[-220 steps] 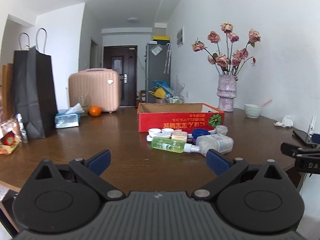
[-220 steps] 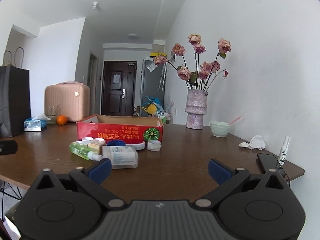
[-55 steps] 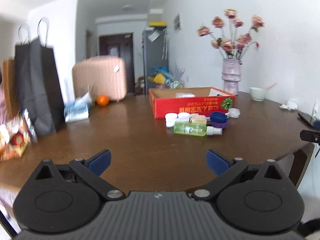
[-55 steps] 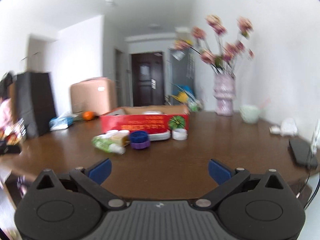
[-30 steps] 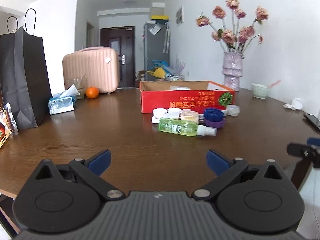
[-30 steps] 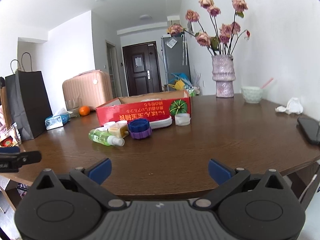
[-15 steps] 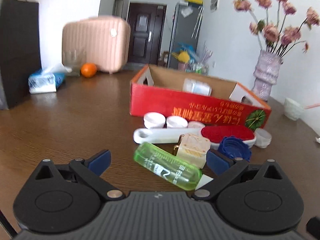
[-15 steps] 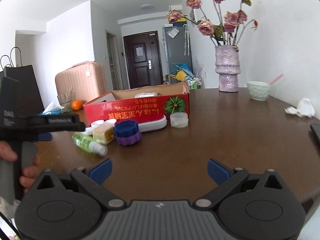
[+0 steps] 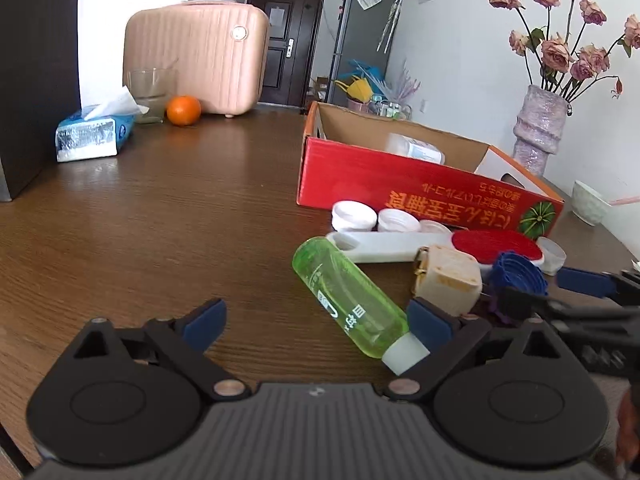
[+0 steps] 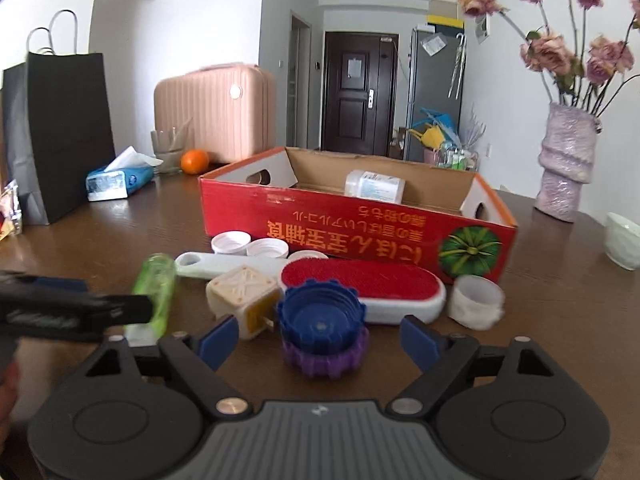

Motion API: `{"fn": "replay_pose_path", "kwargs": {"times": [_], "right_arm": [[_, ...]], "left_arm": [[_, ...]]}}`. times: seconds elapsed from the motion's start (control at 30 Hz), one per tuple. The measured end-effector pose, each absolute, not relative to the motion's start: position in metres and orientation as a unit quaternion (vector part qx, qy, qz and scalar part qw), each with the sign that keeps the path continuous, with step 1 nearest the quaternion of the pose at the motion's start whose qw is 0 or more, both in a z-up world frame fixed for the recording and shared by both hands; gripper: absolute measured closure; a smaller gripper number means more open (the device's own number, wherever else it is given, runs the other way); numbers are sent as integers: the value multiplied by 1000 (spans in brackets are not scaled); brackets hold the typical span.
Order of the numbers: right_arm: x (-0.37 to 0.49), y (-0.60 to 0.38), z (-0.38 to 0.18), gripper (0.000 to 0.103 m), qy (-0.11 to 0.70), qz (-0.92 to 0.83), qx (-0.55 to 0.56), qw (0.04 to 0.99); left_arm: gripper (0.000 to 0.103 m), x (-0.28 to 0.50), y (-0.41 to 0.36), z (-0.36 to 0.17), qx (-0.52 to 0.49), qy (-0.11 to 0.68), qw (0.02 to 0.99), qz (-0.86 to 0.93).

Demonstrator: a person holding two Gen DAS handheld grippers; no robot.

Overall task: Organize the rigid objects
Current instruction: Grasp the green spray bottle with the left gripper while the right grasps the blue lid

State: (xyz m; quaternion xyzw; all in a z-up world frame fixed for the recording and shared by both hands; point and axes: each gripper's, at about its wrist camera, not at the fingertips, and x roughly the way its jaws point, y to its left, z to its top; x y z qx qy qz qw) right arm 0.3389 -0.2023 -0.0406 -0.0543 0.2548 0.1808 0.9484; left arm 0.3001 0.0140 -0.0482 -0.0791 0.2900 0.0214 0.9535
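Note:
A pile of small items lies in front of a red cardboard box (image 10: 340,232) that holds a white bottle (image 10: 374,186). A green bottle (image 9: 348,304) lies on its side between the fingers of my left gripper (image 9: 316,319), close to the right finger. The jaws are closing and the pads are not pressing on it. My right gripper (image 10: 320,340) straddles a blue cap (image 10: 320,312) stacked on a purple cap (image 10: 324,356). Its jaws are closing too, with gaps on both sides. A beige cube (image 10: 244,292) and a red brush (image 10: 360,284) lie beside the caps.
White lids (image 10: 230,242) and a small white cup (image 10: 476,296) sit by the box. A black paper bag (image 10: 60,132), tissue pack (image 9: 92,132), glass (image 9: 150,92), orange (image 9: 183,110) and pink suitcase (image 9: 196,56) stand at the back left. A vase (image 9: 538,128) and bowl (image 10: 622,240) are at the right.
Both grippers have moved forward to the pile, the right one dipping lower. The left now has the green bottle between its fingers, the right the stacked caps. Both jaws have narrowed a little.

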Motion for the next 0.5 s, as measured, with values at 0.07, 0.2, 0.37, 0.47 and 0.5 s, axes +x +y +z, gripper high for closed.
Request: {"fn": "replay_pose_path", "kwargs": {"times": [0.07,0.2,0.37,0.47,0.5], "right_arm": [[351,-198,-44,34,267,174,-53,946],[355,-198,-44,50,274,182,-44,943],[339,-211,-33,50,248,186,-33,950],[322,-223,-28,50,242,188,-23,952],[317,-228,-28,50,242,188,-18,952]], "left_arm": [[11,304,11,-47,-65,287,955,19],[30,316,1,-46,-56,285,957,5],[34,330,-7,-47,-71,287,955,14],[57,329,-8,-48,-68,290,954,14],[65,325,-8,-47,-61,290,955,7]]}}
